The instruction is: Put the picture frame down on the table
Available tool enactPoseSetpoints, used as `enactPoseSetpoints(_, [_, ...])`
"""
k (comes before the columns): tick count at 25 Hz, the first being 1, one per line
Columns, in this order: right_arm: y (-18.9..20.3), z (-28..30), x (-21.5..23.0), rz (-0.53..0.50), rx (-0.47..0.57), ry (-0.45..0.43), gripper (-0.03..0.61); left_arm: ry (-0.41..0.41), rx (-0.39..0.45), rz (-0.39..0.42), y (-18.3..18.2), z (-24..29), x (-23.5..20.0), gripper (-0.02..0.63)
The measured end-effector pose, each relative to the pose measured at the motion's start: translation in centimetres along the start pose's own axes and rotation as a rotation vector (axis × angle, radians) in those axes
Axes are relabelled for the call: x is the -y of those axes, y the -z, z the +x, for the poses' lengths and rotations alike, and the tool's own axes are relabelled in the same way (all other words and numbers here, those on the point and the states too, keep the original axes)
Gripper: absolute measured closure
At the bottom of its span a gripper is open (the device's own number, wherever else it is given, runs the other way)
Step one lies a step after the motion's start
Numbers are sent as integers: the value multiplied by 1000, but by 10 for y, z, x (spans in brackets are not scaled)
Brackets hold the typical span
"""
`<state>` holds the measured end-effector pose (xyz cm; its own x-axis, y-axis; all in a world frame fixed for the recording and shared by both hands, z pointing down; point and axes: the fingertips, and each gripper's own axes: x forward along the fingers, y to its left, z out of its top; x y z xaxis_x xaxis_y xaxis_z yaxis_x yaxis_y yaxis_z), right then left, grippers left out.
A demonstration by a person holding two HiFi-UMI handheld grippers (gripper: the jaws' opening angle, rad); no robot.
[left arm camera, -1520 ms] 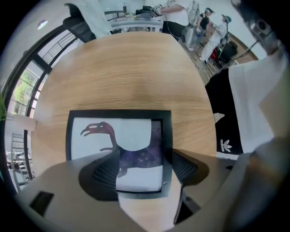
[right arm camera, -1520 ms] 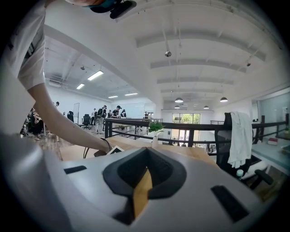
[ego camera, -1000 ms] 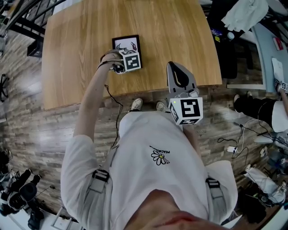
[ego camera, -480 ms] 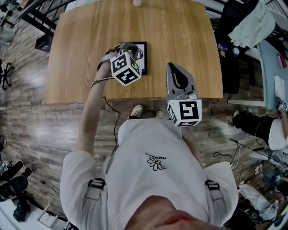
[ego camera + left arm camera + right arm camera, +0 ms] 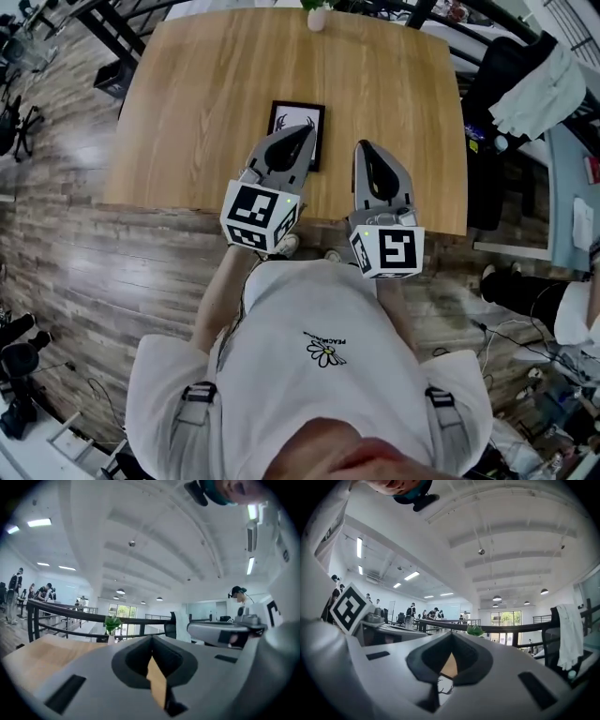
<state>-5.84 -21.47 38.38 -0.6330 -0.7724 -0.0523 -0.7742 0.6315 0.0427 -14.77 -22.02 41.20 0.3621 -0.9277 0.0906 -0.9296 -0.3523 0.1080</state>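
The picture frame (image 5: 297, 131), black-edged with a white print, lies flat on the wooden table (image 5: 187, 112) near its front edge. My left gripper (image 5: 303, 131) hovers level over the frame's near right part with its jaws shut and nothing between them. In the left gripper view the left gripper (image 5: 151, 640) shows only bare wood through its jaw opening. My right gripper (image 5: 365, 150) is held just right of the frame, also shut and empty. In the right gripper view a strip of the picture frame (image 5: 443, 688) shows below the right gripper (image 5: 451, 638).
A small potted plant (image 5: 317, 11) stands at the table's far edge. A black chair draped with white cloth (image 5: 530, 70) is to the right of the table. Another person's legs (image 5: 534, 291) and cables lie on the floor at right.
My left gripper has come off the frame, drawn back toward me and levelled out beside the right one. The frame stays flat on the table. The right gripper has barely moved.
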Motion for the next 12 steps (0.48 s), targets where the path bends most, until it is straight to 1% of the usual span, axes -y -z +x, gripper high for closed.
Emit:
enactPoseSetpoints(1, [0, 0, -2, 3, 3, -2, 568, -27, 37, -3, -6, -8, 1, 598])
enactPoseSetpoints(3, [0, 0, -7, -4, 6, -13, 568, -98, 84, 10, -13, -25, 0, 598])
enactPoseSetpoints(5, [0, 2, -13, -27, 8, -31, 568, -173, 116, 45, -19, -38, -3, 598])
enactPoseSetpoints(7, [-1, 2, -18, -42, 14, -49, 568, -232, 143, 96, -27, -48, -3, 598])
enactPoseSetpoints(9, [-3, 2, -23, -53, 22, -66, 569, -265, 164, 125, -35, -55, -1, 598])
enactPoseSetpoints(12, [-3, 0, -31, -51, 27, -82, 568, -303, 177, 126, -37, -69, -1, 598])
